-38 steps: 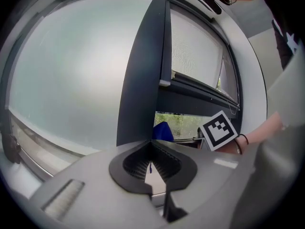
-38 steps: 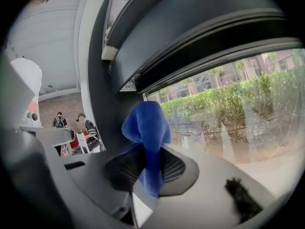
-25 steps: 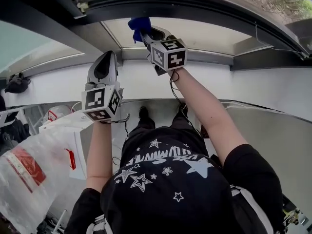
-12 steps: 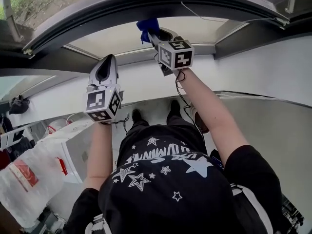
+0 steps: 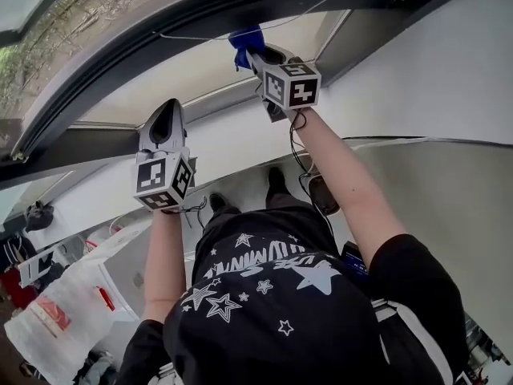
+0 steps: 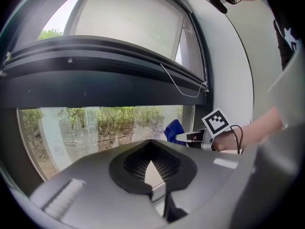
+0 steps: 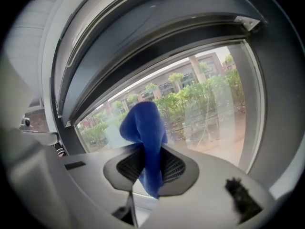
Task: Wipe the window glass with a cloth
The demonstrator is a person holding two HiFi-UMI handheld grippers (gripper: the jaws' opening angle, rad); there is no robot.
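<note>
The window glass point(image 5: 152, 83) runs along the top of the head view, under a dark curved frame point(image 5: 120, 38). My right gripper point(image 5: 255, 54) is raised to the glass, shut on a blue cloth point(image 5: 245, 38) that bunches out ahead of the jaws. In the right gripper view the cloth point(image 7: 144, 136) hangs between the shut jaws of the right gripper point(image 7: 147, 178), close to the glass point(image 7: 209, 113). My left gripper point(image 5: 165, 123) is lower and to the left, shut with nothing in it. From the left gripper point(image 6: 151, 151), the cloth point(image 6: 173, 129) shows at the pane point(image 6: 90, 130).
A white wall band point(image 5: 240, 131) lies below the window. A thin wire point(image 5: 313, 8) runs along the frame. A rolled blind point(image 6: 128, 23) hangs above a dark crossbar point(image 6: 95, 82). A white plastic bag point(image 5: 56, 319) and clutter sit at floor level on the left.
The head view has swung, so the window now slants across the top. The right gripper stays at the glass with the cloth; the left gripper sits slightly lower.
</note>
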